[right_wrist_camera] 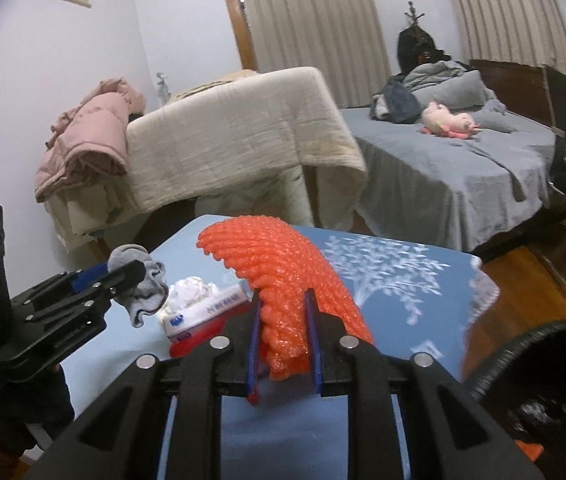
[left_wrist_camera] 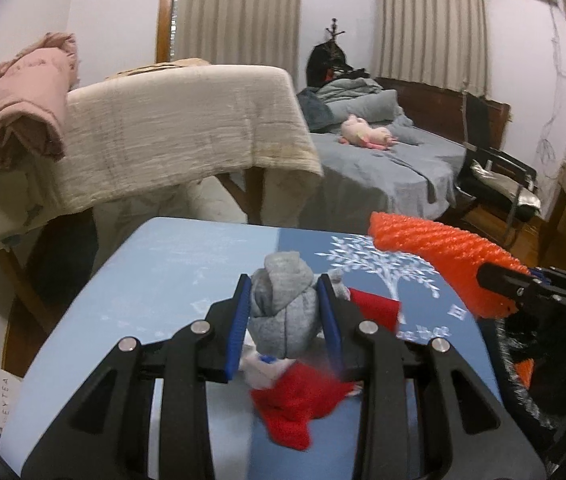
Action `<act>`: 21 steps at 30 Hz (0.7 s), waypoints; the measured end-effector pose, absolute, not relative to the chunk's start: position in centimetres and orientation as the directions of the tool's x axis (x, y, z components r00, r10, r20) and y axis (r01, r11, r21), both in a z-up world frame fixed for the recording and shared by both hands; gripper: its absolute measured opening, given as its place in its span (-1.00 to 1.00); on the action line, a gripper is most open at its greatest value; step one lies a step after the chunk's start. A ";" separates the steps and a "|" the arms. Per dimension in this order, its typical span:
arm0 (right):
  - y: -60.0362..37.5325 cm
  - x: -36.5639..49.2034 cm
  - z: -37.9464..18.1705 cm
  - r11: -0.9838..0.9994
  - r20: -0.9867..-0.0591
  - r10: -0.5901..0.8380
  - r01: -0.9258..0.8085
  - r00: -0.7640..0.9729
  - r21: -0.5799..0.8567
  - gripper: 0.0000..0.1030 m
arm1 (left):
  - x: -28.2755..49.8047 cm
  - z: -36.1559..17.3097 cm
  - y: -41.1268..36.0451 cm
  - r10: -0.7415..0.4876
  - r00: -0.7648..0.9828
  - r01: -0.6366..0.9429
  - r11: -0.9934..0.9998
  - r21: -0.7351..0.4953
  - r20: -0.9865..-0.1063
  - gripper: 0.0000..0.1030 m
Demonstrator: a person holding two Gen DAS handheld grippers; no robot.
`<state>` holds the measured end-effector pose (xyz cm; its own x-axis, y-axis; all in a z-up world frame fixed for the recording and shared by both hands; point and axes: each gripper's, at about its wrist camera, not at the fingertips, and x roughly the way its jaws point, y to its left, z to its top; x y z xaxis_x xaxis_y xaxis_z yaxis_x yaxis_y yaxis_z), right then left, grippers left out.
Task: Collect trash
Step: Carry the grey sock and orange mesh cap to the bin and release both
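I count two tongs, mine: left (left_wrist_camera: 285, 312) and right (right_wrist_camera: 283, 336). One grey sock (left_wrist_camera: 283, 304), one orange foam net (right_wrist_camera: 283, 280), one tissue pack (right_wrist_camera: 199, 304), one desk (left_wrist_camera: 143, 280).

Orange foam net (right_wrist_camera: 283, 280); grey sock (left_wrist_camera: 283, 304); blue tree-print tablecloth (left_wrist_camera: 163, 280).

White letters "DAS" stand on the right gripper (left_wrist_camera: 495, 280); other print seems too blurred to read.

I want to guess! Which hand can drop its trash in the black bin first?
Probably right. The right gripper holds the orange foam net right beside the black bin; the left gripper, clamping the grey sock, is farther away.
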<state>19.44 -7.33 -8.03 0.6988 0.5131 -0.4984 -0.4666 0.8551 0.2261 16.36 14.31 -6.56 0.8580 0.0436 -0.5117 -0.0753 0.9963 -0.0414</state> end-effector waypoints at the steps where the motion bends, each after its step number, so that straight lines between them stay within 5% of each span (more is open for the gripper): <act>1: -8.2 19.0 -8.0 0.864 -0.500 0.500 -0.453 0.707 0.222 -0.62 | 16.2 -6.5 13.4 0.028 0.858 -0.059 0.997 -0.043 -0.512 -0.37; 21: -24.0 12.1 -10.0 0.974 -0.552 0.217 -0.140 0.805 0.179 -0.62 | 15.1 -7.3 -2.4 -0.280 0.820 0.271 0.958 -0.092 -0.499 -0.37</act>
